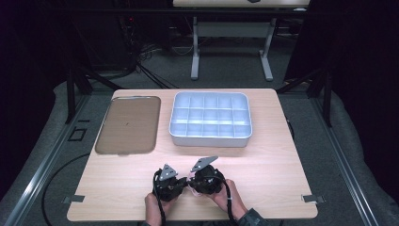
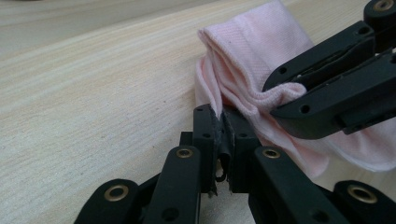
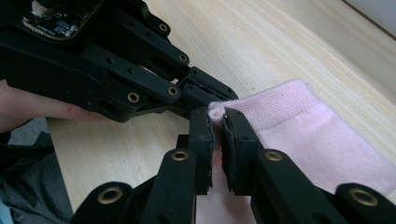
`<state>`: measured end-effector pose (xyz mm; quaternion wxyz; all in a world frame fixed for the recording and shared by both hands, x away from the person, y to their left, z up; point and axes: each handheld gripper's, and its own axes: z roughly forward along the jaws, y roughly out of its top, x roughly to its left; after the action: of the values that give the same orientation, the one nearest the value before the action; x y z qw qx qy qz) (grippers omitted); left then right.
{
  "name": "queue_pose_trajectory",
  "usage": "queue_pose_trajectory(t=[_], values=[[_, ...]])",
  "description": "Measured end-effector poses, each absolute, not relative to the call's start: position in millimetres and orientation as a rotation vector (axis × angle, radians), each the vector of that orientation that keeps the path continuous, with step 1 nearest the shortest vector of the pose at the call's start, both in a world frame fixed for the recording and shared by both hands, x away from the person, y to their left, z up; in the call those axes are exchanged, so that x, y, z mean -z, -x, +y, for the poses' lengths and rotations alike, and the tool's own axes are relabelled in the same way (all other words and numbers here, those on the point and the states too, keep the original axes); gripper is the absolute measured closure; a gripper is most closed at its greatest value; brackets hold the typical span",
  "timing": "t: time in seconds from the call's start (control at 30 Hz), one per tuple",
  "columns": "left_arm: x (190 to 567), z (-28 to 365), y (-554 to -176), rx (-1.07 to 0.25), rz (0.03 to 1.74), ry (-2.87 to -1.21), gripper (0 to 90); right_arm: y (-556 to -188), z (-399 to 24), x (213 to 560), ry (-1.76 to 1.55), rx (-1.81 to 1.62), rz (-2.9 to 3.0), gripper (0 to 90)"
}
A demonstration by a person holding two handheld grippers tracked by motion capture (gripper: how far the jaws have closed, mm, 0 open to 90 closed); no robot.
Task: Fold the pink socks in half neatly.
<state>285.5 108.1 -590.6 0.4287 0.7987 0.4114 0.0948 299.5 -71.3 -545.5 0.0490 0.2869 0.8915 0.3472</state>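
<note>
— Hands? 
— Both low at the table's (image 1: 263, 169) near edge, left gripper (image 2: 219, 140) and right gripper (image 3: 217, 140) nose to nose, jaws pinched tight on the cuff of a pink sock (image 2: 261, 51) lying on the wood between them.
— Containers?
— A white divided box (image 1: 210, 118) at the far side, compartments bare; a brown tray (image 1: 127, 125) beside it, to its left — well apart from the sock.

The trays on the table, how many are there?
2. A flat brown tray lies at the table's far left; a white compartment tray sits beside it, to its right, apart from it.
</note>
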Motion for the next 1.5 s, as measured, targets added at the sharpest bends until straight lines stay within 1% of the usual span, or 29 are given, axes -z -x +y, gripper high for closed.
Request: queue_pose_trajectory(t=[0.13, 0.23, 0.27, 0.33, 0.4, 0.43, 0.57, 0.67, 0.7, 0.73, 0.77, 0.8, 0.9, 1.03, 1.23, 1.33, 1.43, 1.5], values=[[590.6, 108.3, -285.6, -0.234, 1.031, -1.991, 84.2, -299.6, -72.9, 547.7, -0.886, -1.085, 2.719, 82.3], [590.7, 110.6, -286.4, -0.215, 1.041, -1.978, 78.9, -300.2, -74.2, 548.5, -0.868, -1.069, 2.742, 82.0], [590.9, 113.3, -286.4, -0.196, 1.053, -1.959, 75.4, -301.2, -75.1, 549.6, -0.875, -1.08, 2.737, 82.1], [590.5, 114.8, -285.8, -0.19, 1.051, -1.961, 74.0, -301.5, -75.9, 549.5, -0.869, -1.082, 2.736, 82.1], [589.7, 119.5, -284.4, -0.187, 1.052, -1.958, 70.2, -301.6, -77.1, 548.8, -0.869, -1.076, 2.737, 82.1], [588.8, 121.3, -283.6, -0.186, 1.059, -1.954, 70.1, -301.7, -77.1, 549.5, -0.871, -1.074, 2.735, 82.1], [577.6, 131.5, -282.2, -0.198, 1.068, -1.905, 71.5, -301.7, -73.3, 554.9, -0.86, -1.032, 2.756, 82.0], [574.8, 130.5, -284.9, -0.202, 1.055, -1.941, 74.1, -301.0, -71.2, 556.2, -0.848, -1.034, 2.751, 82.0], [575.3, 129.2, -286.0, -0.208, 1.046, -1.967, 77.5, -299.9, -70.6, 555.0, -0.842, -1.036, 2.742, 82.2], [576.2, 128.3, -286.6, -0.202, 1.046, -1.977, 77.5, -299.9, -70.6, 555.0, -0.842, -1.036, 2.742, 82.2], [578.7, 126.9, -287.5, -0.192, 1.043, -1.99, 79.5, -299.8, -70.9, 554.6, -0.845, -1.037, 2.742, 82.2], [582.6, 124.6, -288.0, -0.183, 1.051, -1.997, 83.6, -299.8, -72.4, 552.8, -0.837, -1.048, 2.733, 82.2], [586.9, 123.4, -289.3, -0.176, 1.05, -2.002, 86.9, -299.2, -73.3, 549.5, -0.836, -1.061, 2.724, 82.3], [589.3, 120.7, -289.5, -0.171, 1.044, -1.997, 87.5, -299.3, -72.6, 546.1, -0.824, -1.073, 2.712, 82.3], [590.1, 119.9, -289.5, -0.164, 1.049, -1.983, 87.4, -298.4, -65.8, 555.9, -0.808, -1.052, 2.747, 82.1], [589.2, 124.5, -290.2, -0.163, 1.059, -1.974, 84.8, -300.4, -66.1, 558.8, -0.813, -1.036, 2.769, 82.0], [580.4, 132.7, -289.4, -0.181, 1.067, -1.932, 83.5, -300.9, -65.5, 561.5, -0.808, -1.018, 2.776, 81.8], [570.7, 132.5, -290.9, -0.192, 1.026, -1.928, 82.4, -300.3, -64.5, 564.2, -0.812, -1.02, 2.773, 81.3]])
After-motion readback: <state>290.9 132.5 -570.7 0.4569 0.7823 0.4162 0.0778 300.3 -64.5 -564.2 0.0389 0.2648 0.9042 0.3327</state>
